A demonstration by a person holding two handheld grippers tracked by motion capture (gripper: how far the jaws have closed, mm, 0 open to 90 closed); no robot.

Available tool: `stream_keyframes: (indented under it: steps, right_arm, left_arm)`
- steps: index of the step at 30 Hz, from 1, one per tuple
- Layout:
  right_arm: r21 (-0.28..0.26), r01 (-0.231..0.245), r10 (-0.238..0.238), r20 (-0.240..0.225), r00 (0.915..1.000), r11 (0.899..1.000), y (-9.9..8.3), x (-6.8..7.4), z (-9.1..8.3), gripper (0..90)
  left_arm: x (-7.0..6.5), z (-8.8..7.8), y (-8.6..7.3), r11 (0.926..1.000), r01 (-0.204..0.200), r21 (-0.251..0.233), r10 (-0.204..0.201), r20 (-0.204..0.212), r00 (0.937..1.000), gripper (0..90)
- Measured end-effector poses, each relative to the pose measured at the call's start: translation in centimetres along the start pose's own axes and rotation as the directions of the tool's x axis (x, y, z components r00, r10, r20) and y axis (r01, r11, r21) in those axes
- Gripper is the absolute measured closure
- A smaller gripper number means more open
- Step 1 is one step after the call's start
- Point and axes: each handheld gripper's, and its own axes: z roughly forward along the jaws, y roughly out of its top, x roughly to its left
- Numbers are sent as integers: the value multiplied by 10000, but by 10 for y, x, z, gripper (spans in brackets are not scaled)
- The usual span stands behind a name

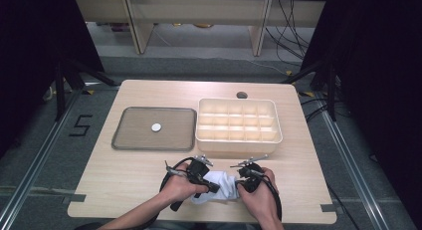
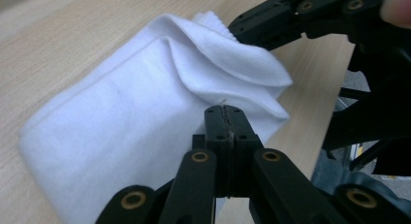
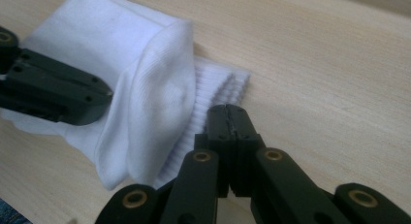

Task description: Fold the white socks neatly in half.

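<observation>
A white sock (image 1: 222,181) lies folded near the table's front edge, between both grippers. In the left gripper view the sock (image 2: 126,112) spreads to the left, and my left gripper (image 2: 226,112) is shut with its tips pinching a fold of the fabric. In the right gripper view my right gripper (image 3: 227,111) is shut at the sock's ribbed cuff (image 3: 213,88). The smooth part of the sock (image 3: 155,88) bulges beside it. From above, the left gripper (image 1: 214,186) and right gripper (image 1: 241,183) point toward each other across the sock.
A grey tray (image 1: 124,140) holding one small white disc (image 1: 156,127) sits mid-left. To its right stands a cream box (image 1: 239,144) divided into several compartments. A cable hole (image 1: 242,95) marks the table's far edge. Bare wood lies between the box and the hands.
</observation>
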Motion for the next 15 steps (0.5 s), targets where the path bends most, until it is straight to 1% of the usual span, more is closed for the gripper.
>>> stream_keyframes:
  steps: [1, 2, 3, 4, 5, 6, 7, 8, 9, 10, 11, 12, 13, 14, 15]
  right_arm:
    - [-21, -22, 22, 5, 10000, 10000, 0, 1, 0, 900]
    - [-29, -49, 49, 29, 10000, 10000, 0, 1, 0, 900]
    - [-23, 24, -24, -14, 10000, 10000, 0, 0, 0, 900]
    - [-16, 46, -46, -19, 10000, 10000, 0, 0, 0, 900]
    - [-88, 26, -26, 30, 10000, 10000, 0, 0, 0, 900]
    - [-77, 41, -41, 36, 10000, 10000, 0, 0, 0, 900]
    - [-67, 54, -53, 61, 10000, 10000, 0, 0, 1, 900]
    - [-72, 79, -79, 63, 9999, 9999, 0, 0, 1, 900]
    - [-82, 77, -77, 54, 10000, 9999, 0, 0, 1, 900]
    - [-86, 31, -30, 51, 10000, 10000, -1, 0, 1, 900]
    - [-65, -1, 2, 87, 10000, 10000, -1, 0, 2, 900]
    - [-118, 69, -68, 56, 10000, 9999, -1, 0, 2, 900]
    - [-88, -45, 46, 53, 10000, 10000, -1, 0, 2, 898]
    - [-41, -21, 21, 64, 10000, 10000, -1, 0, 2, 897]
    - [-42, 21, -21, 22, 10000, 10000, -1, 0, 3, 896]
  left_arm:
    - [1, 2, 1, 9999, 52, -141, -51, 52, 10000, 894]
    - [0, 3, 3, 9999, 131, -98, -131, 44, 9999, 894]
    - [1, 4, 4, 9998, 35, -203, -34, 41, 10000, 894]
    - [0, 4, 6, 9999, 63, -132, -63, 8, 10000, 894]
    - [-2, 6, 7, 9994, 211, -277, -207, 125, 9997, 893]
    - [-2, 6, 9, 9999, -33, -153, 33, -22, 10000, 893]
    - [-2, 7, 10, 9994, -11, -337, 14, 94, 10000, 892]
    - [-3, 7, 12, 9996, -48, -285, 49, 35, 10000, 891]
    - [-4, 8, 13, 9995, 51, -319, -49, 50, 10000, 891]
    - [-3, 10, 14, 9989, -18, -467, 23, 110, 9999, 890]
    - [-4, 9, 16, 9994, -103, -325, 104, 36, 9999, 890]
    - [-5, 10, 16, 9991, -88, -408, 91, 77, 9999, 889]
    - [-5, 11, 17, 9984, -107, -559, 118, 199, 9997, 888]
    - [-6, 10, 19, 9983, -211, -539, 216, 87, 9997, 887]
    - [-6, 10, 19, 9969, -187, -762, 203, 204, 9996, 885]
